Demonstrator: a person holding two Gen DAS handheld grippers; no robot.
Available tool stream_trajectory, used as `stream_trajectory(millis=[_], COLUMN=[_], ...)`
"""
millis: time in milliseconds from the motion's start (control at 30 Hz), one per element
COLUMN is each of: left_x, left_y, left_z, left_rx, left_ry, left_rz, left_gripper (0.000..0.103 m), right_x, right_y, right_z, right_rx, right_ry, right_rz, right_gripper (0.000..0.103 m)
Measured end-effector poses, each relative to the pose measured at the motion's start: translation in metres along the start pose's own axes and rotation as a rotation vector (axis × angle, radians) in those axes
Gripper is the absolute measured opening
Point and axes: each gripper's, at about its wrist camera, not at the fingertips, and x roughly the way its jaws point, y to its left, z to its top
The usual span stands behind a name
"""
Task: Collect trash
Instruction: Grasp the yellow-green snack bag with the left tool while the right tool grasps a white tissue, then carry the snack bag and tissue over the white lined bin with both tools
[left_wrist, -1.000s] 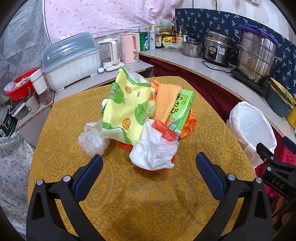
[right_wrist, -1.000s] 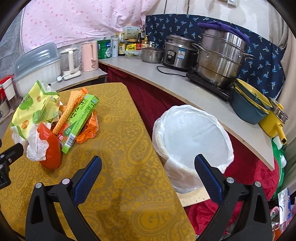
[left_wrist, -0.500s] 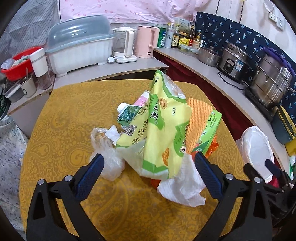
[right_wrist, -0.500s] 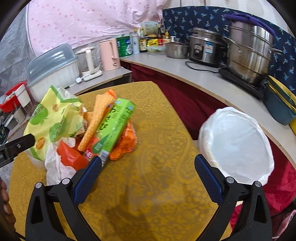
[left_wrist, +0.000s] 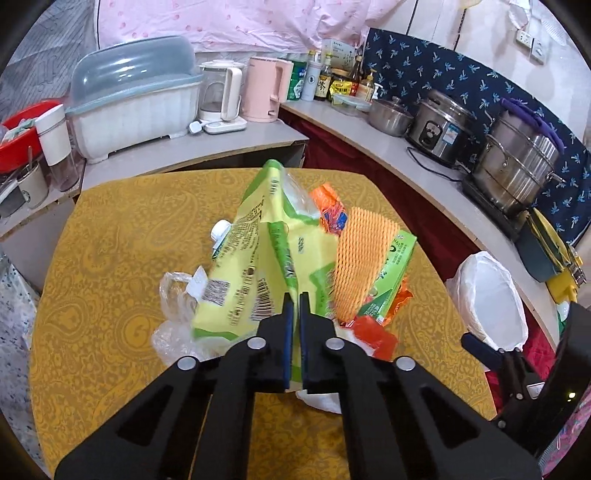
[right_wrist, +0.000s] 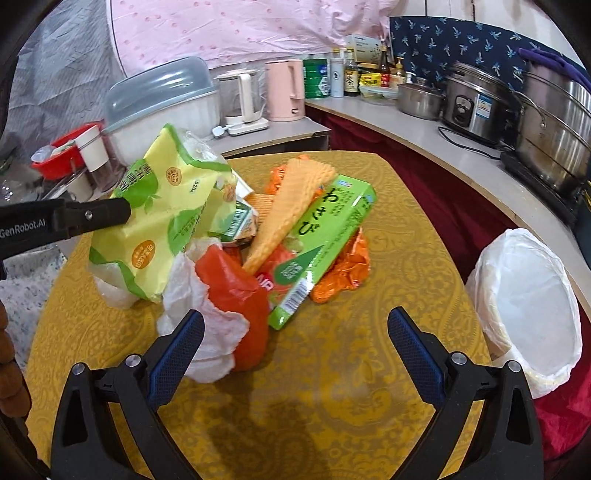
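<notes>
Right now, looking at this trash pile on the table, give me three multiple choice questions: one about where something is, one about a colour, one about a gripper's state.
1. Where does the white-lined bin stand?
A. On the yellow table
B. Off the table's edge, between the table and the counter
C. On the counter by the pots

2. What colour is the long wasabi box?
A. Green
B. Blue
C. Pink

3. How is the left gripper?
A. Wide open above the pile
B. Shut on the yellow-green snack bag
C. Shut on the orange foam net

Answers:
1 B: the bin sits beyond the yellow table, lower than its top, below the counter.
2 A: the box is bright green with white lettering.
3 B: its blue pads pinch a fold of the bag, while the right gripper stands open.
</notes>
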Motion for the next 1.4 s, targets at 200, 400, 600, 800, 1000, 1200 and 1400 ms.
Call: stream_trajectory(millis=[200, 400, 600, 800, 1000, 1200, 1400], left_x=[-0.032, -0.061, -0.078, -0.08, -0.077, -0.084, -0.094], left_y=[0.007, 0.027, 0.047, 0.054, 0.055, 0.046, 0.035], left_z=[0.003, -0.003, -0.018, -0.043, -0.063, -0.071, -0.072], left_rx=[-0.017, -0.043, -0.065, -0.066, -0.064, -0.051, -0.034], left_ry=[-0.053, -0.088, -0.083, -0.028, 0.014, 0.014, -0.005], left_rz=[-0.009, 0.023, 0.042, 0.037, 0.034, 0.03, 0.018], left_gripper=[0.001, 0.001, 0.001, 0.001, 0.001, 0.001, 0.001], right_x=[-0.01, -0.012, -0.004, 0.018, 0.033, 0.016, -0.018], right_y=[0.017, 0.046, 0.076, 0.082, 0.074, 0.06, 0.048], right_z=[0.002, -0.005, -0.022, -0.051, -0.07, -0.068, -0.061], right_rx=[-0.023, -0.058, -0.129, -0.151, -0.131, -0.092, -0.075], right_ry=[-0.014, 0.011, 0.036, 0.137, 0.215, 0.187, 0.116], right_rz=[0.032, 0.097, 0.093, 0.078, 0.092, 0.126, 0.138], right_gripper=[0.09, 0.083, 0.082, 0.073, 0.03, 0.007, 0.006])
